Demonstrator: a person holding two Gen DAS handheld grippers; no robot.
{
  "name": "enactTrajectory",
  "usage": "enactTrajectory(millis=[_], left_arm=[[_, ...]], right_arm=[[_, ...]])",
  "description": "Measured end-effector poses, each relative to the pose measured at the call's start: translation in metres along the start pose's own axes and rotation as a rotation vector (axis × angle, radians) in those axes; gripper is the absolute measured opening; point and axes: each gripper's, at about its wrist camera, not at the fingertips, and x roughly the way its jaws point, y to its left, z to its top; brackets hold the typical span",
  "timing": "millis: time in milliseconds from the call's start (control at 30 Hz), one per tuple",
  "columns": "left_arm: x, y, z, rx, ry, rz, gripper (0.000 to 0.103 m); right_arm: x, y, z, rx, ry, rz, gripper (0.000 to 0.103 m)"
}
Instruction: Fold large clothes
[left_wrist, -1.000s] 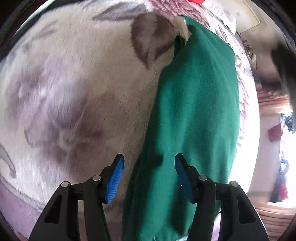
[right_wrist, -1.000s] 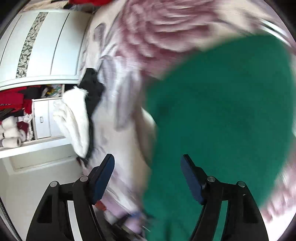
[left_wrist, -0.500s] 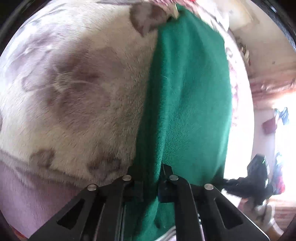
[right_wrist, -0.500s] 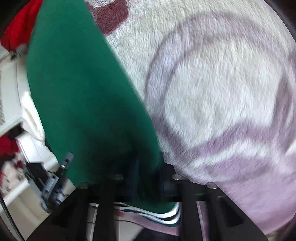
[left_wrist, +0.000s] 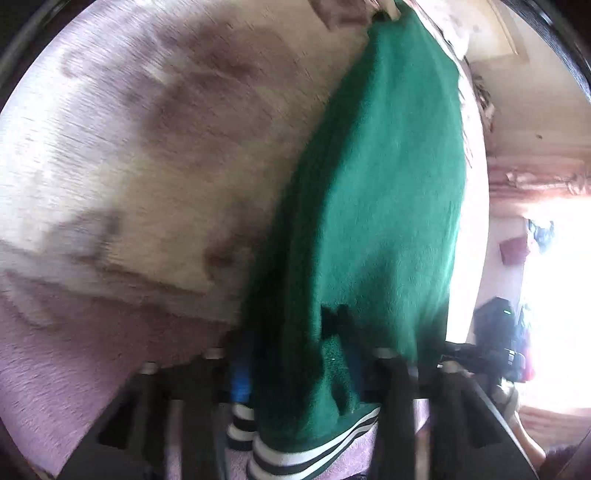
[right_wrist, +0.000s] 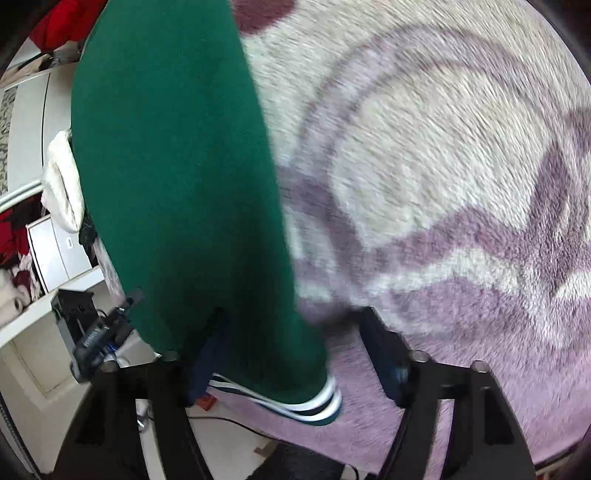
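A dark green fleece garment (left_wrist: 384, 206) with a green-and-white striped hem (left_wrist: 314, 448) lies folded long on a plush cream-and-purple blanket (left_wrist: 147, 166). My left gripper (left_wrist: 299, 373) is open, its jaws spread to either side of the hem end, with the cloth loose between them. In the right wrist view the garment (right_wrist: 177, 166) runs up the left side. My right gripper (right_wrist: 291, 358) is open too, jaws apart around the striped hem (right_wrist: 314, 402).
The blanket (right_wrist: 443, 184) covers the bed on both sides of the garment. White wardrobe doors (right_wrist: 29, 122), a white fluffy item (right_wrist: 62, 184) and a black device (right_wrist: 96, 332) are at the left of the right wrist view. A bright window (left_wrist: 546, 295) is at the right of the left wrist view.
Both grippers closed on the garment's hem end half a second ago. Now both have opened and the cloth lies loose between the jaws.
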Motion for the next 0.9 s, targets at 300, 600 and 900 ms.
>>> enactTrajectory(millis=[300, 600, 900], left_arm=[[0.003, -0.025, -0.009, 0.104, -0.110, 0.043, 0.034], [-0.032, -0.058, -0.050, 0.103, -0.155, 0.027, 0.004], [-0.007, -0.015, -0.110, -0.008, 0.057, 0.039, 0.015]], right_arm=[[0.041, 0.014, 0.023, 0.016, 0.026, 0.291, 0.039], [0.016, 0.042, -0.028, 0.075, -0.058, 0.336, 0.012], [0.030, 0.014, -0.113, 0.151, 0.173, 0.152, 0.017]])
